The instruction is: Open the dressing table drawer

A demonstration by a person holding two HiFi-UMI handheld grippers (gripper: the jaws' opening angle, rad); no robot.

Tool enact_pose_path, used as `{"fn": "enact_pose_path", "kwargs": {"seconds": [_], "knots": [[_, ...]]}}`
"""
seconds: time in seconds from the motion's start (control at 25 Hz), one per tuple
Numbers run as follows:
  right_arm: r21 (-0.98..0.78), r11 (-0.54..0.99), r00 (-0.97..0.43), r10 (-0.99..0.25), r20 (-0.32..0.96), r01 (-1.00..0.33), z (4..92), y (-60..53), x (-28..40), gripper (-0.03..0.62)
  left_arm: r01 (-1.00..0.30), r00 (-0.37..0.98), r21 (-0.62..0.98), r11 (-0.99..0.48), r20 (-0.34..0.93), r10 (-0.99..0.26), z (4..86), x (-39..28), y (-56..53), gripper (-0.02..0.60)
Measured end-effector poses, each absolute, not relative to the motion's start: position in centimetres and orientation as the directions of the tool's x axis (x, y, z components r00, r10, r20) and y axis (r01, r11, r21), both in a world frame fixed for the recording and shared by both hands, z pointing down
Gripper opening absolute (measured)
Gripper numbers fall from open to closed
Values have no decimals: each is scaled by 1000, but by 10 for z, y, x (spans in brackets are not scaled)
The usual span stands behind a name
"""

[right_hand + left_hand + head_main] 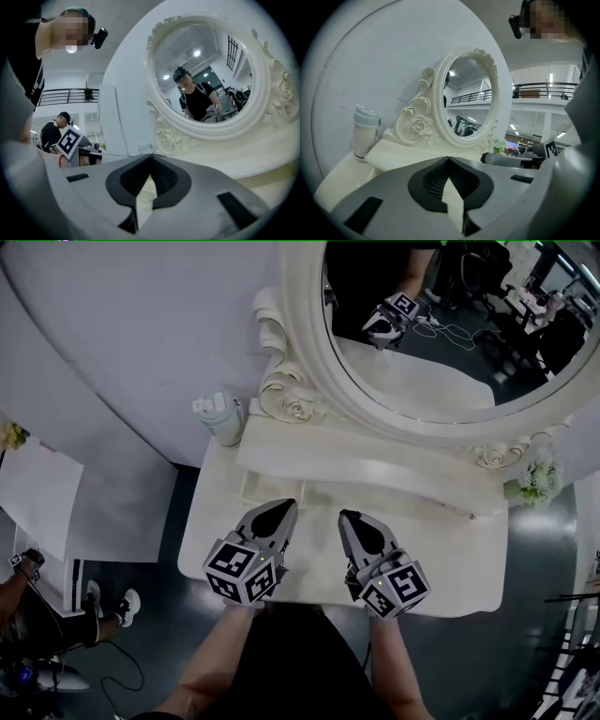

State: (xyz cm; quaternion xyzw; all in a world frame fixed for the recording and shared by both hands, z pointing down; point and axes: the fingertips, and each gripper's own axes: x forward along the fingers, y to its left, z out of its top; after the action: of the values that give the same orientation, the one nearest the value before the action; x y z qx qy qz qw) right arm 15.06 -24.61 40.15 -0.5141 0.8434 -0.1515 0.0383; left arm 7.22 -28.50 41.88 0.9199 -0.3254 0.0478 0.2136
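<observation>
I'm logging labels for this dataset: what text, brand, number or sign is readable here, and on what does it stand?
No readable words or numbers anywhere.
Left gripper and right gripper: only square black-and-white markers, no letters.
Tumbler: no label visible.

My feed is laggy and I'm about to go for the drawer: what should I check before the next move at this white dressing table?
1. Drawer front and handle in view: not ok. No view shows them; the head view shows only the top of the white dressing table.
2. Grey left gripper empty: ok. Fingers together, nothing between them.
3. Grey right gripper empty: ok. Fingers together, nothing between them.
4. Fingers open to take a handle: not ok. Both pairs are closed.
5. Pale lidded tumbler out of the way: ok. It stands at the back left, apart from both grippers.
</observation>
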Motion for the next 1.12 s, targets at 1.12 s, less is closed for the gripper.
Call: {"fn": "enact_pose_path", "kwargs": {"seconds": [1.12], "knots": [[-192, 487, -496, -868, -3, -852, 310, -269, 138, 3, -582, 802, 302, -755, 60, -594, 315, 64, -304, 0]]}}
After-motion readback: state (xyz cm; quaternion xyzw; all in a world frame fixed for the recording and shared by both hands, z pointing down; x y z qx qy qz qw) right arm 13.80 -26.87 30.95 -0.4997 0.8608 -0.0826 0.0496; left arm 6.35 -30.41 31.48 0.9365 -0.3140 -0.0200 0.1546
